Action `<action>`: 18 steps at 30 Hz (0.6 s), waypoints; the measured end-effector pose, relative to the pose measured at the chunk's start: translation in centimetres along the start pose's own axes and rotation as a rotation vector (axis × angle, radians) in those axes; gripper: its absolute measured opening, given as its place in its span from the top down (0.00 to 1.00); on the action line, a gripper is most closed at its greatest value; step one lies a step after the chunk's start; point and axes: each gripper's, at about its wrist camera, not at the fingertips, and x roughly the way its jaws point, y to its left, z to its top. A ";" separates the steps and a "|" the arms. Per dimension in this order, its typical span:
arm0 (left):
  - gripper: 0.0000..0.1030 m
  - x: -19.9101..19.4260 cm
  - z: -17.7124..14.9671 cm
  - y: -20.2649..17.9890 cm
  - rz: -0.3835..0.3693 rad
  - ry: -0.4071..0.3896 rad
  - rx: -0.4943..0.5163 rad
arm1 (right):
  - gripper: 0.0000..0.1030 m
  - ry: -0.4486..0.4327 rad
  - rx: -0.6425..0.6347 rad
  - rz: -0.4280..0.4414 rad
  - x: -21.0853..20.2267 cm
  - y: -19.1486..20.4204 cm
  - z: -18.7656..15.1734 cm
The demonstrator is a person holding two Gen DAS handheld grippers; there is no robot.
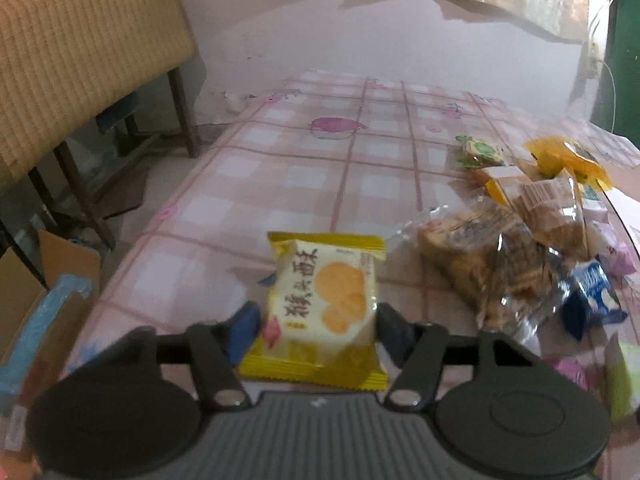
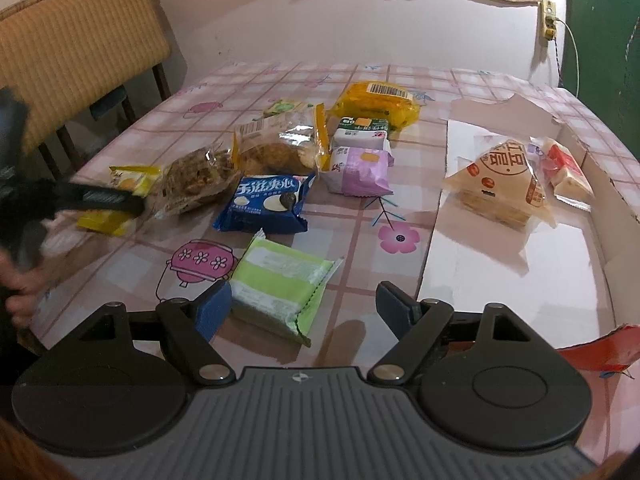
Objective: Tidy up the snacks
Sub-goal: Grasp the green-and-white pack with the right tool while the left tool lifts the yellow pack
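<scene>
My left gripper [image 1: 316,324] is shut on a yellow biscuit packet [image 1: 324,304], its pads pressing the packet's two sides above the pink checked tablecloth [image 1: 304,168]. From the right wrist view, that gripper's black finger [image 2: 100,200] crosses the same yellow packet [image 2: 128,178] at the table's left edge. My right gripper [image 2: 306,308] stands open low over the table. A green-and-white packet [image 2: 280,280] lies by its left finger and is not gripped. A flat white cardboard tray [image 2: 480,280] on the right holds a triangular bun packet [image 2: 500,184] and a red-and-white packet [image 2: 566,172].
Loose snacks crowd mid-table: a clear bag of brown crisps [image 2: 196,180], a blue cookie packet [image 2: 268,204], a purple packet [image 2: 358,172] and an orange bag [image 2: 376,104]. A woven chair [image 1: 80,60] and an open cardboard box [image 1: 40,280] stand left of the table.
</scene>
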 end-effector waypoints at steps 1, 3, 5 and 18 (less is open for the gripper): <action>0.47 -0.2 -0.2 0.1 0.002 -0.007 0.002 | 0.03 0.000 0.004 0.002 0.0 0.0 0.0; 0.48 -0.3 -0.3 0.0 0.003 -0.016 0.010 | 0.03 0.002 0.004 0.008 0.1 0.2 -0.1; 0.48 -0.3 -0.3 -0.1 0.003 -0.022 0.009 | 0.03 0.007 -0.007 0.011 0.1 0.4 -0.2; 0.48 0.0 -0.3 -0.4 -0.006 -0.073 -0.023 | 0.00 0.036 -0.012 -0.012 1.1 0.9 -0.4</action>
